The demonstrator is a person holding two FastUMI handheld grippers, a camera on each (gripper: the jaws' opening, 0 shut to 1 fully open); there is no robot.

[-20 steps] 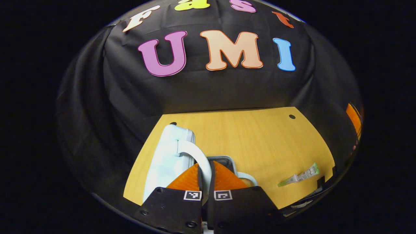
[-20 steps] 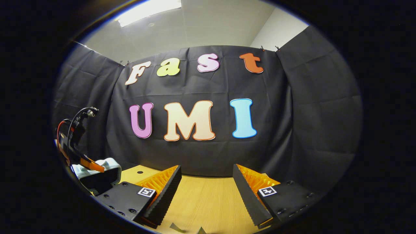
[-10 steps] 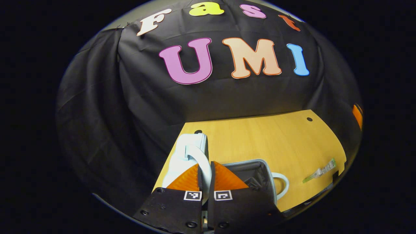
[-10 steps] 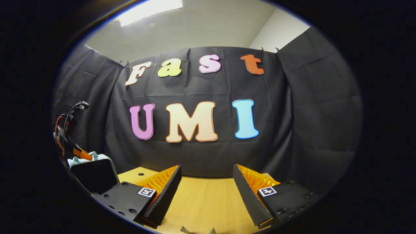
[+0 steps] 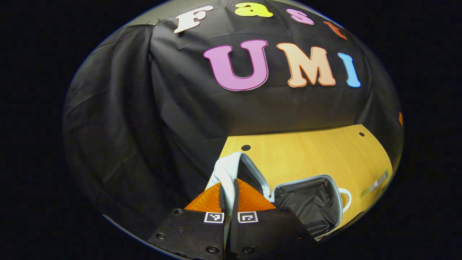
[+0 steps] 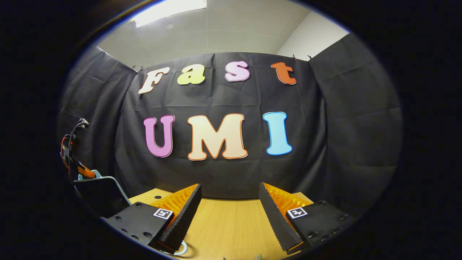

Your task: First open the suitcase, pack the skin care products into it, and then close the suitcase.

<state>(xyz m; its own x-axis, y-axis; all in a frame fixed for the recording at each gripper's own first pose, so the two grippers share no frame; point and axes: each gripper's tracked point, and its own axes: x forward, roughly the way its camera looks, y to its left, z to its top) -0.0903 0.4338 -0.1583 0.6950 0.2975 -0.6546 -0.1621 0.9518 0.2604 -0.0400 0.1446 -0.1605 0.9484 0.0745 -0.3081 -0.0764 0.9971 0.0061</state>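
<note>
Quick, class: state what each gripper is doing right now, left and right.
Left gripper: shut on the suitcase lid handle, lid raised.
Right gripper: open, holding nothing, above the table.

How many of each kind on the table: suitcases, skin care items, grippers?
Suitcases: 1, the light blue suitcase, lid swung up by its handle in the left gripper.
Skin care items: 1, a sachet at the table's right edge.
Grippers: 2, counting the right gripper, open over bare wood.
Total: 4.
</note>
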